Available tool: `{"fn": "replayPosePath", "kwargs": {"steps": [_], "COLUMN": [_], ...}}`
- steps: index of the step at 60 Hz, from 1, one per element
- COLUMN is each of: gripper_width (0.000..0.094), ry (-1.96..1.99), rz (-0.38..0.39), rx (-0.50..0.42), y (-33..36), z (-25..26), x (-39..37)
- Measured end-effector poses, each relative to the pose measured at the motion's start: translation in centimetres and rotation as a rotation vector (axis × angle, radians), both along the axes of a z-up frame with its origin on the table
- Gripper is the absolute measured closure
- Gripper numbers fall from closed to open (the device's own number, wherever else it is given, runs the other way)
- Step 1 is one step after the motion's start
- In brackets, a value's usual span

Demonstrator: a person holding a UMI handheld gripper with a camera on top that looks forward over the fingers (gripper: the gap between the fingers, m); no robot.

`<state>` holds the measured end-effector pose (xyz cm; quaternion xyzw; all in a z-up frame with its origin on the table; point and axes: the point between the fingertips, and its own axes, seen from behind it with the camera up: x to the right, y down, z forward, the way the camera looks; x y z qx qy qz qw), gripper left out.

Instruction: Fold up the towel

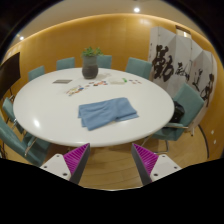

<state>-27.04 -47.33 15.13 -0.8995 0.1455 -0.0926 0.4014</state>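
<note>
One blue towel (107,113) lies flat on the round white table (50,110), straight ahead and well beyond the gripper (109,160), whose fingers are spread wide and empty, towel's long axis crosswise to the approach, near edge closest.

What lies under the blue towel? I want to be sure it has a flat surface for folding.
The blue towel lies rumpled on the round white table, whose bare top shows all around it. Anything beneath the cloth itself is covered. The gripper hangs open, short of the table.
</note>
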Motion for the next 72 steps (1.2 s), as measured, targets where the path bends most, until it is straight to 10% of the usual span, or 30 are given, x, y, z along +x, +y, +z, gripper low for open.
{"fn": "replayPosePath", "kwargs": {"steps": [15,38,44,53,72], "gripper_width": [0.0064,0.0100,0.0280,0.0838,0.0881], "ry": [0.017,-0.014,-0.023,-0.107,-0.014], "rz": [0.194,0.220,0.241,0.308,0.335], "rx": [0.044,-0.047,-0.035,-0.023,-0.067], "y": [13.4,30.0,31.9,33.6,33.9], "z": [-4.5,-15.6,-15.9,-15.8,-15.7], "x": [-9.5,-6.0,-5.6,-5.0,-6.3]}}
